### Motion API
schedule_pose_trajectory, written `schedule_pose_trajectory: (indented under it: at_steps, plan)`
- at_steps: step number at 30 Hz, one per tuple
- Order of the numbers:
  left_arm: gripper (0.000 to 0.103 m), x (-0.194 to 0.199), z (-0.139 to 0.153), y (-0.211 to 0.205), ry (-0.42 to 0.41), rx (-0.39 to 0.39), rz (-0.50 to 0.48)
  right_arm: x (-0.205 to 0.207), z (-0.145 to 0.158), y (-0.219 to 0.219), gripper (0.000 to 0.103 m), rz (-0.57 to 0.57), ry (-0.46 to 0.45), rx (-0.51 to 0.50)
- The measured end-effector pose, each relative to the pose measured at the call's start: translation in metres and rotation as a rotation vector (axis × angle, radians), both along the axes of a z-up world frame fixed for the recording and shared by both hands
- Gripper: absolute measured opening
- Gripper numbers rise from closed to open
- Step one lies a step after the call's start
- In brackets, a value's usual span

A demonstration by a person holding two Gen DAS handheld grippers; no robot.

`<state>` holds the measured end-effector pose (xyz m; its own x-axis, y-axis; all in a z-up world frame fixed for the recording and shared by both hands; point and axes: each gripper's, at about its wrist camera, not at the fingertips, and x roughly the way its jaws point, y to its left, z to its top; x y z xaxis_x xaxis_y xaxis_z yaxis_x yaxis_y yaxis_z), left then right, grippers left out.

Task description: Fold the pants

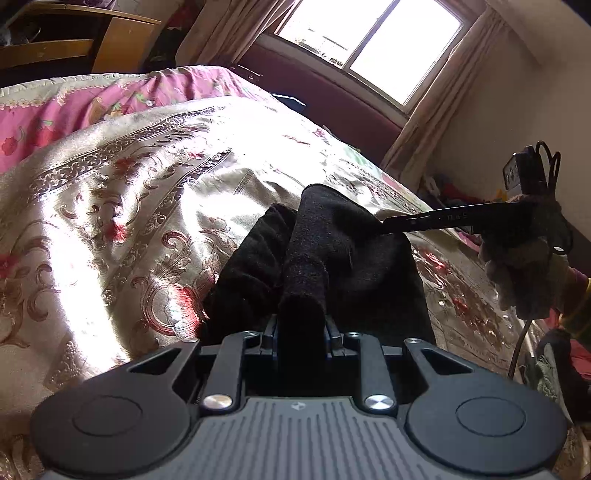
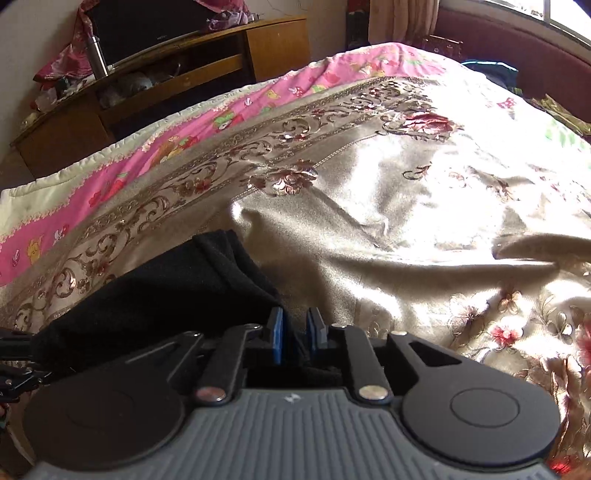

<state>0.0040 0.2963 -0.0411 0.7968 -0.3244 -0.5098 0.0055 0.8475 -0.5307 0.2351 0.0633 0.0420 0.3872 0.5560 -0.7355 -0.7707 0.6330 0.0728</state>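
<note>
The black pants [image 1: 325, 251] lie bunched on the bed's gold floral cover [image 1: 129, 206]. My left gripper [image 1: 301, 332] is shut on a thick fold of the pants, which hides its fingertips. In the left wrist view my right gripper [image 1: 391, 223] reaches in from the right and pinches the pants' upper edge, held by a gloved hand [image 1: 524, 258]. In the right wrist view my right gripper [image 2: 295, 332] is shut on an edge of the pants [image 2: 166, 291], its blue pads [image 2: 277, 332] close together around black cloth. The pants stretch left toward the left gripper [image 2: 18, 365].
A pink cartoon-print quilt [image 2: 184, 133] lies along the bed's far side. A wooden cabinet [image 2: 177, 70] stands beyond it. A window [image 1: 373, 33] with curtains and a dark red headboard [image 1: 332, 96] lie ahead. Clutter [image 1: 454, 192] sits on the floor at the right.
</note>
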Motion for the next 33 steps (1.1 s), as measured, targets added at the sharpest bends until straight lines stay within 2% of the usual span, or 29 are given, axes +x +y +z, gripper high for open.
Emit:
schedule_pose_trajectory:
  at_steps: [1, 2, 3, 5, 8, 9, 12, 15, 18, 20, 22, 24, 25, 26, 28, 30, 33]
  plan:
    - [0.038, 0.0, 0.0, 0.001, -0.001, -0.008, 0.003, -0.008, 0.007, 0.004, 0.023, 0.029, -0.04, 0.011]
    - [0.038, 0.0, 0.0, 0.001, -0.004, -0.012, 0.006, -0.012, 0.01, 0.01, 0.029, 0.052, -0.053, 0.029]
    - [0.038, 0.0, -0.001, 0.001, -0.005, -0.012, 0.009, -0.015, 0.011, 0.021, 0.037, 0.095, -0.046, 0.052]
    - [0.038, 0.0, -0.002, 0.001, -0.009, -0.018, 0.021, -0.017, 0.007, 0.041, 0.042, 0.136, -0.044, 0.046]
    - [0.038, -0.001, -0.005, 0.004, -0.011, -0.05, 0.048, -0.019, -0.011, 0.075, 0.037, 0.156, -0.051, 0.02]
    - [0.038, -0.001, -0.005, 0.004, -0.014, -0.048, 0.056, -0.019, -0.019, 0.085, 0.021, 0.145, -0.063, -0.01]
    - [0.034, -0.001, 0.002, 0.002, -0.047, 0.022, 0.075, -0.014, -0.045, 0.104, 0.004, 0.093, -0.094, -0.08]
    - [0.031, 0.0, 0.009, 0.012, -0.068, 0.015, 0.092, -0.008, -0.053, 0.107, 0.004, 0.028, -0.1, -0.08]
    - [0.033, 0.007, -0.002, 0.021, -0.032, 0.018, 0.107, -0.004, -0.056, 0.101, 0.005, -0.008, -0.082, -0.054]
    - [0.039, 0.01, -0.012, 0.028, -0.005, -0.036, 0.103, -0.007, -0.056, 0.1, 0.01, -0.013, -0.086, -0.052]
    - [0.043, 0.009, -0.015, 0.039, 0.001, -0.111, 0.105, -0.006, -0.042, 0.092, 0.011, -0.034, -0.066, -0.013]
    - [0.046, 0.007, -0.015, 0.047, 0.009, -0.159, 0.102, -0.004, -0.022, 0.068, 0.014, -0.097, -0.031, 0.101]
    - [0.053, 0.004, -0.012, 0.049, 0.009, -0.139, 0.113, -0.003, -0.012, 0.053, 0.016, -0.138, -0.023, 0.154]
    - [0.056, 0.001, -0.009, 0.049, 0.005, -0.111, 0.118, -0.005, -0.001, 0.032, 0.017, -0.182, -0.029, 0.203]
    - [0.056, -0.004, -0.004, 0.052, 0.004, -0.074, 0.123, -0.011, 0.009, 0.0, 0.018, -0.232, -0.044, 0.236]
    - [0.057, -0.007, 0.001, 0.053, 0.004, -0.055, 0.128, -0.021, 0.009, -0.027, 0.024, -0.275, -0.033, 0.238]
    - [0.056, -0.011, 0.017, 0.05, -0.006, 0.068, 0.178, -0.036, -0.004, -0.058, 0.027, -0.344, -0.023, 0.199]
